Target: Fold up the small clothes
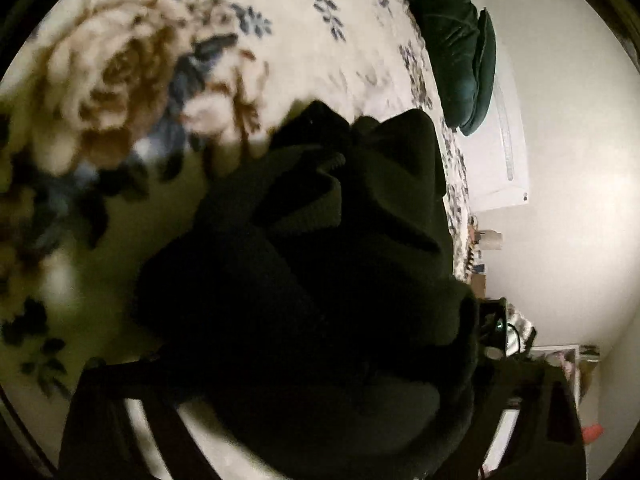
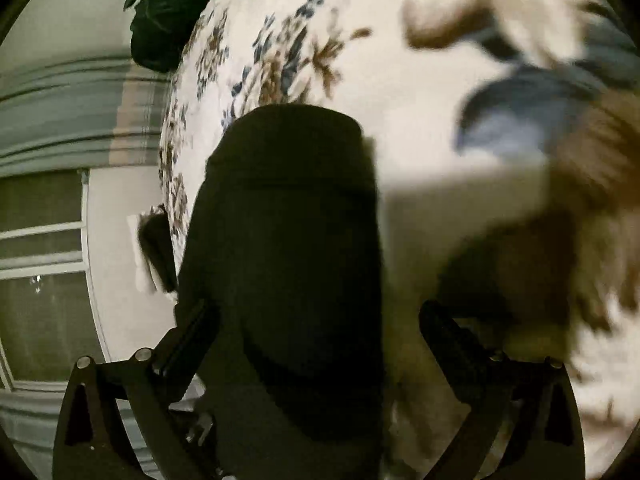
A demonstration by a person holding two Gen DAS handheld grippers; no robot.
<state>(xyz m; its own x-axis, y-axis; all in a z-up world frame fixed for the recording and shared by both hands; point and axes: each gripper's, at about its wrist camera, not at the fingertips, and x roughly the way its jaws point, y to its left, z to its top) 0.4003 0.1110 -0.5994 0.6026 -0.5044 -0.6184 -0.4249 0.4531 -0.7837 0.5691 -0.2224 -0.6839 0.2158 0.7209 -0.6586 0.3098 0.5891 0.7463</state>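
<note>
A dark cloth (image 1: pixel 320 272) lies bunched on the flowery blanket (image 1: pixel 120 80) (a green pillow (image 1: pixel 452 40) sits far off). It hides the left gripper (image 1: pixel 320 420), so its grip cannot be told. The right gripper (image 2: pixel 316 344) stands wide around the cloth.

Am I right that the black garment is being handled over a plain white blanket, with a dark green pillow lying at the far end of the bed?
Not quite: the blanket is not plain. It is cream with large brown roses and blue leaves, as the left wrist view shows. The rest holds: the black garment is over it, and the dark green pillow lies at the far end.
</note>
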